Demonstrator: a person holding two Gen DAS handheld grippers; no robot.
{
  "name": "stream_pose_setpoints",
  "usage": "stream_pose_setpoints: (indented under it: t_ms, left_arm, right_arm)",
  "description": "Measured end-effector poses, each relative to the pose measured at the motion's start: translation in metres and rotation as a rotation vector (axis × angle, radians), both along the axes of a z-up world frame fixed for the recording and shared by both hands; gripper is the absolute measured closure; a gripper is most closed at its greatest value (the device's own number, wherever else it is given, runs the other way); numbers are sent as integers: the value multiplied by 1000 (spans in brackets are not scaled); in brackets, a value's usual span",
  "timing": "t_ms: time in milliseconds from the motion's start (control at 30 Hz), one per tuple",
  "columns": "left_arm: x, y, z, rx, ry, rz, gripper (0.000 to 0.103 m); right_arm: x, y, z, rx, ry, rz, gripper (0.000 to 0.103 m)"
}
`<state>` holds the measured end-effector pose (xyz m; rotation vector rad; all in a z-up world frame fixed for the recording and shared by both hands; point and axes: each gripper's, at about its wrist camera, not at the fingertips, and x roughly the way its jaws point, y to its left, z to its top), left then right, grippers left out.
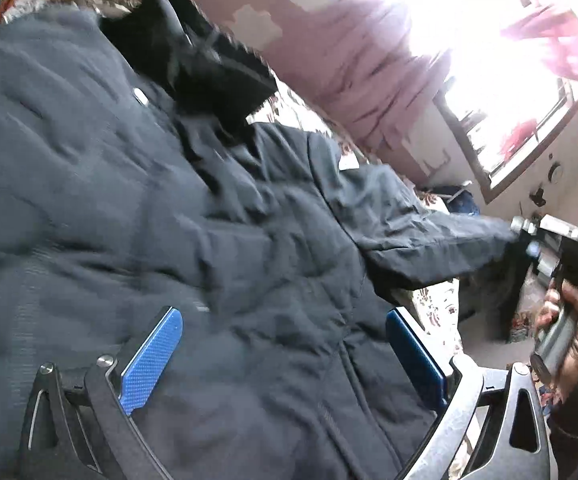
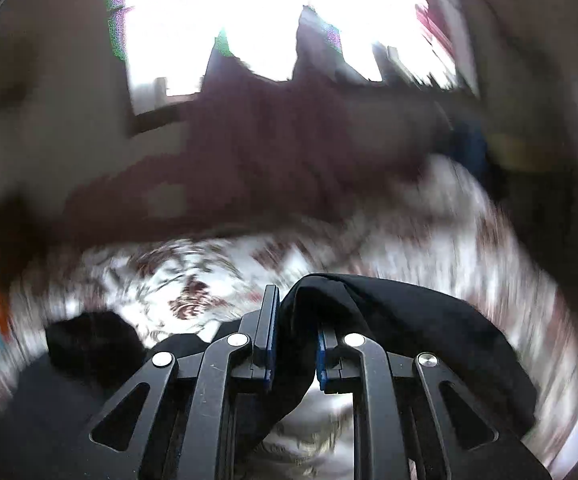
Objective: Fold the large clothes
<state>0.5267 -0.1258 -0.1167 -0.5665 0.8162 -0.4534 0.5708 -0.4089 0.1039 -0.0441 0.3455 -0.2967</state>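
Observation:
A large dark navy padded jacket [image 1: 161,208] with a black fur-trimmed hood [image 1: 201,68] lies spread on a floral bedsheet [image 1: 441,312]. My left gripper [image 1: 285,344] is open, its blue-padded fingers [image 1: 151,364] spread over the jacket's body near the zip. My right gripper [image 2: 295,344] is shut on the jacket's sleeve cuff [image 2: 373,308], dark cloth bunched between its pads. In the left wrist view the right gripper [image 1: 529,240] holds the sleeve [image 1: 429,236] stretched out to the right above the bed.
The floral bedsheet [image 2: 193,280] fills the right wrist view, blurred by motion. A pink curtain [image 1: 369,72] and a bright window [image 1: 501,40] stand behind the bed. The person's hand [image 1: 573,336] grips the right tool's handle.

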Motion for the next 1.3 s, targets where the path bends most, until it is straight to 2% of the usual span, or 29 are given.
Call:
stream_pose_setpoints:
  t_ms: [67, 100, 233, 300, 367, 400, 467, 500, 567, 633, 667, 767, 833, 867, 900, 967, 1033, 1100, 1233, 1300]
  left_arm:
    - [-15, 27, 17, 48, -27, 42, 1]
    - [-22, 41, 25, 77, -40, 69, 1]
    - [-55, 118, 47, 133, -64, 196, 1]
    - [-63, 151, 50, 145, -59, 241, 1]
    - [-74, 186, 49, 168, -58, 291, 1]
    - [-78, 201, 46, 179, -57, 311, 1]
    - [-83, 225, 41, 180, -61, 332, 1]
    - [-87, 237, 37, 168, -67, 341, 1]
    - [-94, 255, 23, 129, -79, 351, 1]
    - [-96, 262, 16, 105, -100, 336, 1]
    - [-98, 261, 12, 106, -125, 325, 1]
    - [-97, 253, 9, 164, -151, 294, 1]
    - [-98, 251, 10, 197, -158, 279, 1]
    - [-99, 252, 11, 189, -161, 278, 1]
    - [-99, 255, 10, 162, -161, 280, 1]
    - [-102, 264, 8, 116, -154, 289, 1]
    - [-104, 272, 8, 67, -147, 297, 1]
    - [-108, 278, 10, 49, -149, 310, 1]
    - [-116, 296, 14, 45, -146, 367, 0]
    - [-121, 312, 15, 24, -141, 414, 0]
  right_arm:
    - [5, 54, 6, -151, -22, 113, 89]
    - [7, 72, 10, -187, -25, 153, 89]
    - [7, 175, -25, -389, 27, 393, 89]
    - [6, 222, -59, -485, 94, 503, 89]
    - [3, 257, -90, -539, 174, 585, 89]
    - [2, 272, -105, -564, 233, 618, 89]
    - [9, 296, -151, -594, 435, 694, 88]
    - [8, 302, -168, -588, 506, 715, 86]
    - [-3, 311, -196, -612, 580, 725, 78]
    - [-18, 312, -212, -682, 580, 714, 53]
    - [-25, 311, -213, -705, 559, 708, 51]
    - [-37, 297, -195, -585, 520, 701, 48]
    - [-38, 280, -176, -415, 468, 655, 46]
    - [-37, 268, -168, -349, 456, 643, 45]
    - [-31, 257, -161, -218, 436, 625, 43]
    - [-10, 237, -159, -45, 432, 593, 42]
    - [19, 229, -171, 176, 467, 548, 42]
    - [49, 233, -189, 303, 513, 511, 42]
    - [95, 242, -252, 420, 622, 450, 40]
    - [91, 252, -266, 427, 582, 413, 37]
